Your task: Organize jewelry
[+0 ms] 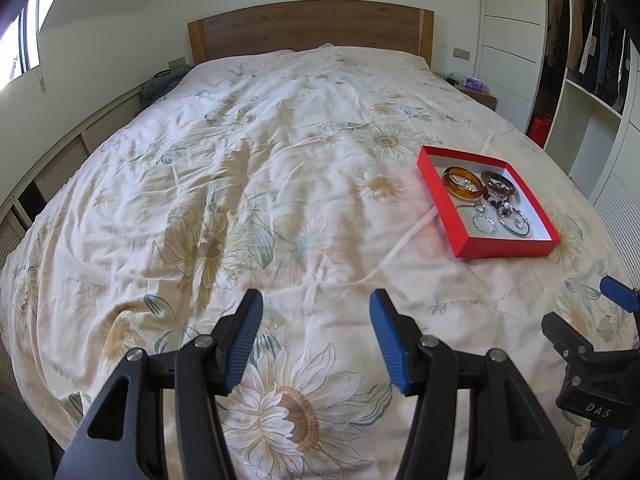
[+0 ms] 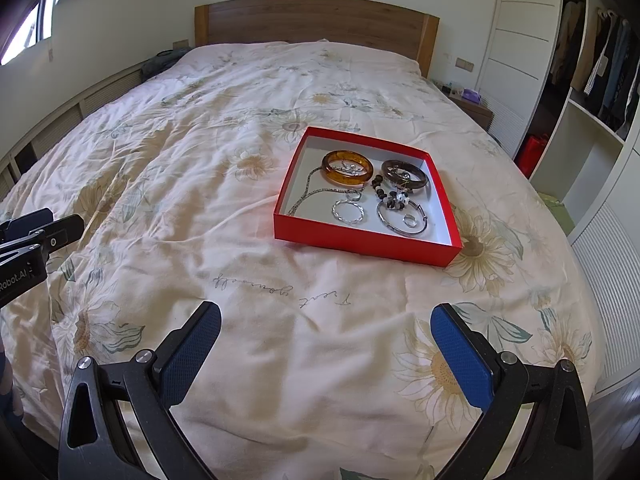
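Observation:
A red box with a white inside lies on the bed; it also shows in the left wrist view at the right. In it lie an amber bangle, a dark brown bangle, a bead bracelet, a silver chain, a silver ring hoop and a silver bangle. My right gripper is open and empty, above the bedspread short of the box. My left gripper is open and empty, left of the box.
The bed has a floral bedspread and a wooden headboard. An open wardrobe with hanging clothes stands at the right. A bedside table holds small items. Slatted panels run along the left wall.

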Available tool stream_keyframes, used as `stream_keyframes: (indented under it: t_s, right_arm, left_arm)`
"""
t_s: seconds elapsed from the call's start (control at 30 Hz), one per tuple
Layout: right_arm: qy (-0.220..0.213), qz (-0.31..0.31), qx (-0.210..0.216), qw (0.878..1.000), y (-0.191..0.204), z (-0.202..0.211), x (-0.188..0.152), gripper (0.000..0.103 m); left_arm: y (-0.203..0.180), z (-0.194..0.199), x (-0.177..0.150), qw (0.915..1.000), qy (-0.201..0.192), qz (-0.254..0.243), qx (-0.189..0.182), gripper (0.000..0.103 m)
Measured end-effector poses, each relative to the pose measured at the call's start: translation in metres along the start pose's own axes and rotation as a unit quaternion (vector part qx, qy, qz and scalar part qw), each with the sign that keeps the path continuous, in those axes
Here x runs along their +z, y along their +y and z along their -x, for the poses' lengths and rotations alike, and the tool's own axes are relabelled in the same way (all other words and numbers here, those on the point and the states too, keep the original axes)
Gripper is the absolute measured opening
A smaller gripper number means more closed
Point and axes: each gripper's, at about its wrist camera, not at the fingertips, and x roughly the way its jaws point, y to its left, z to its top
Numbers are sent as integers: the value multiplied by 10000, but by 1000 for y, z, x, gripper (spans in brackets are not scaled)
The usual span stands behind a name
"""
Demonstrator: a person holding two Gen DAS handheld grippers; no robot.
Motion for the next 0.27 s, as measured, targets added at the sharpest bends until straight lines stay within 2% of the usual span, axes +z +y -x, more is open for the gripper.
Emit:
stream_keyframes:
  t_s: [0.27]
  right_arm:
    - [16,5,2,10000,1,0,-1,103]
  left_arm:
    - [1,0,3,10000,12,17,4,54]
